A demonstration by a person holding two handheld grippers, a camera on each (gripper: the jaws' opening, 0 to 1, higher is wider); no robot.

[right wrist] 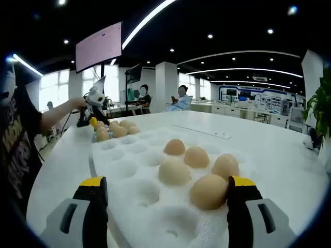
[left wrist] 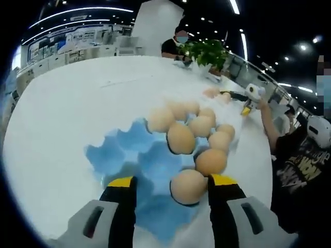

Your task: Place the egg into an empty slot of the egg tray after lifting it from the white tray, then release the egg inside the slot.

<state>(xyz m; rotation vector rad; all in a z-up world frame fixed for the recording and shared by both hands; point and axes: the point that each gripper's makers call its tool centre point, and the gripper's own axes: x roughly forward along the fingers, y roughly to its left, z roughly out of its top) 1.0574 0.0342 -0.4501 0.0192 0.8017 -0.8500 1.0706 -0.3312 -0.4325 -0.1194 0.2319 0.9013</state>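
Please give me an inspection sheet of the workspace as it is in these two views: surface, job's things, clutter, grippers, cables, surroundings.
Surface: white round table, bare around the trays.
Job's things: blue egg tray holding several eggs, near slots empty; white tray with five eggs, many slots empty.
Clutter: nothing seen.
Grippers: left gripper open, an egg beside its right jaw; right gripper open over the white tray.
Cables: nothing seen.
Surroundings: open office, seated people, green plant, wall screen.

Blue egg tray (left wrist: 129, 155) holding eggs at centre; left gripper (left wrist: 172, 199) at 6 o'clock, jaws apart, flanking nearest egg (left wrist: 188, 186).
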